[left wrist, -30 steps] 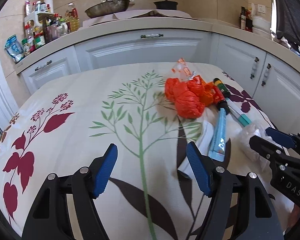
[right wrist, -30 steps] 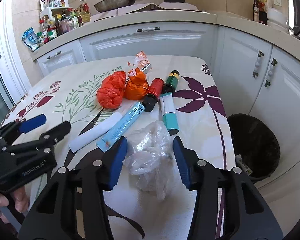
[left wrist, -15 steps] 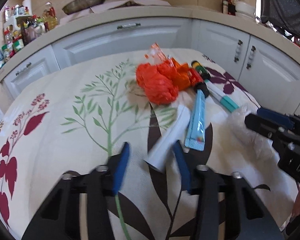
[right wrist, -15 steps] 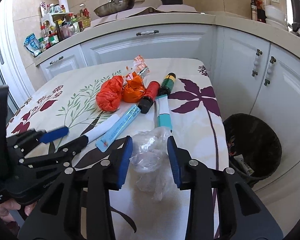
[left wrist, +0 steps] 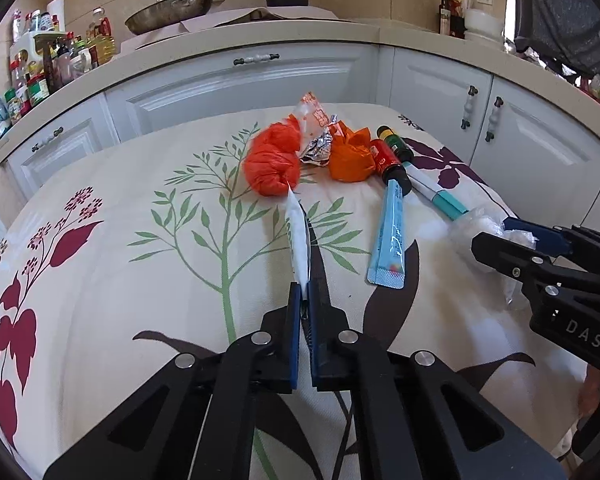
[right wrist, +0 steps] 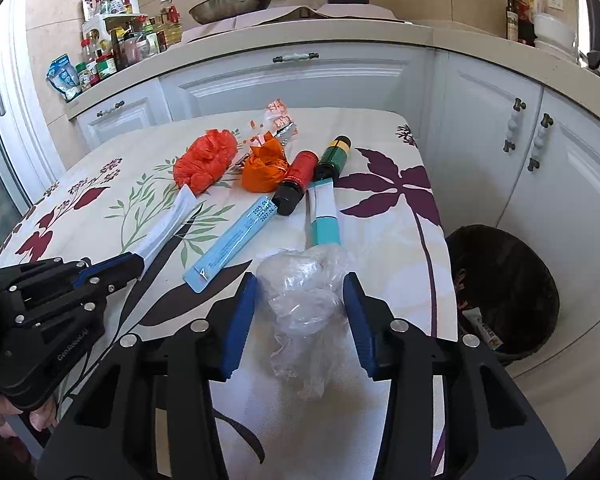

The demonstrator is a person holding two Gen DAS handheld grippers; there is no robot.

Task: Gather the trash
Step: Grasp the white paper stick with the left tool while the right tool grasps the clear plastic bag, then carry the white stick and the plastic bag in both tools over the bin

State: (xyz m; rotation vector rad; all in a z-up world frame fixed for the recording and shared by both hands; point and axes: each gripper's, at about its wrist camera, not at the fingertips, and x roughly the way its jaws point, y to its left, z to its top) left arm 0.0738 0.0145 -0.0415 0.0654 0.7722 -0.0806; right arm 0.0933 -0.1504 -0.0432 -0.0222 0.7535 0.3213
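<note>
Now the left gripper (left wrist: 305,292) is clamped on the near end of a white paper wrapper (left wrist: 298,236), which juts toward the red plastic bag (left wrist: 274,164); the right gripper (right wrist: 300,300) has its blue pads against a crumpled clear plastic bag (right wrist: 304,300) on the floral tablecloth (left wrist: 100,280); the black trash bin (right wrist: 508,292) stands on the floor beside the table.
</note>
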